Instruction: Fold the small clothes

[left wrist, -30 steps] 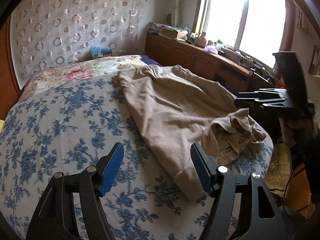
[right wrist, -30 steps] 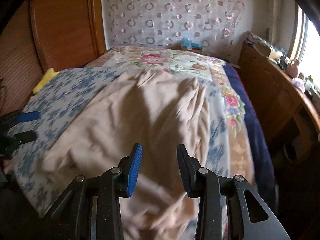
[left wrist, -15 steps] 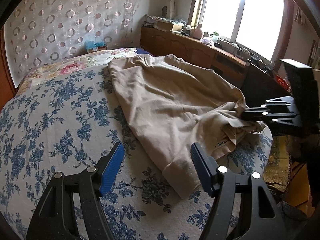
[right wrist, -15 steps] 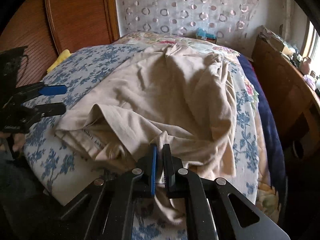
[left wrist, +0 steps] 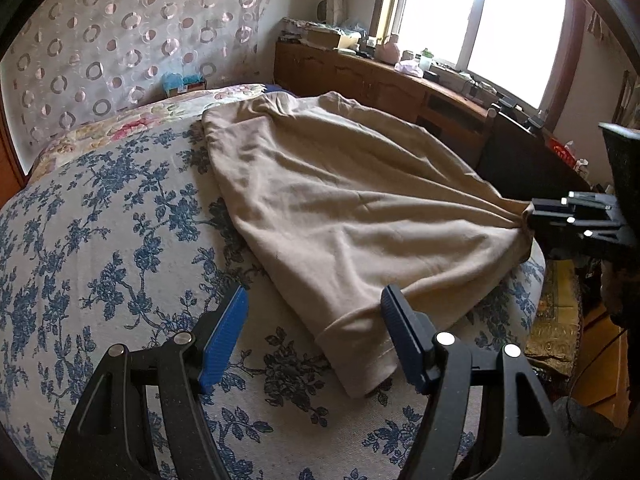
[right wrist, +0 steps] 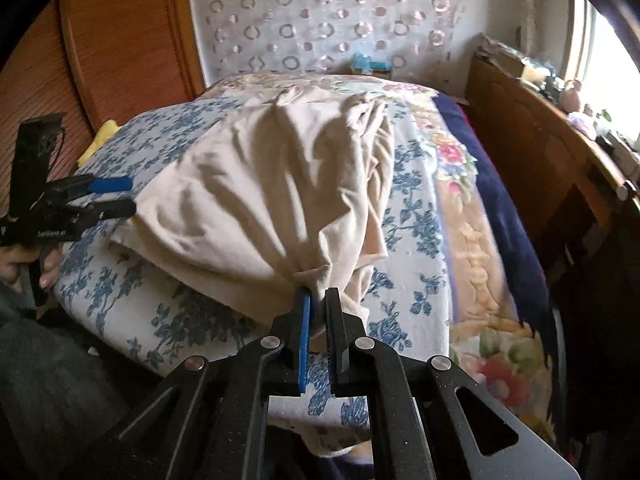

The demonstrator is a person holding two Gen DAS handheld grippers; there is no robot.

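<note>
Nearest us, our left gripper (left wrist: 312, 332) hangs with its blue pads (left wrist: 222, 340) well apart and nothing between them, just above the blue-flowered bedspread (left wrist: 100, 248); the hemmed end of the beige garment (left wrist: 340, 208) lies just beyond its right finger. Our right gripper (right wrist: 316, 300) is clamped on a bunched corner of that garment at the bed's near edge; its jaws have just been opening slightly, yet the cloth is pinched between the pads. From there the garment fans out, stretched in taut creases across the bed toward the rose-patterned quilt (right wrist: 452, 152). Farther off stand a wooden sideboard (left wrist: 380, 84), a circle-patterned curtain (left wrist: 120, 40) and a bright window (left wrist: 480, 20).
</note>
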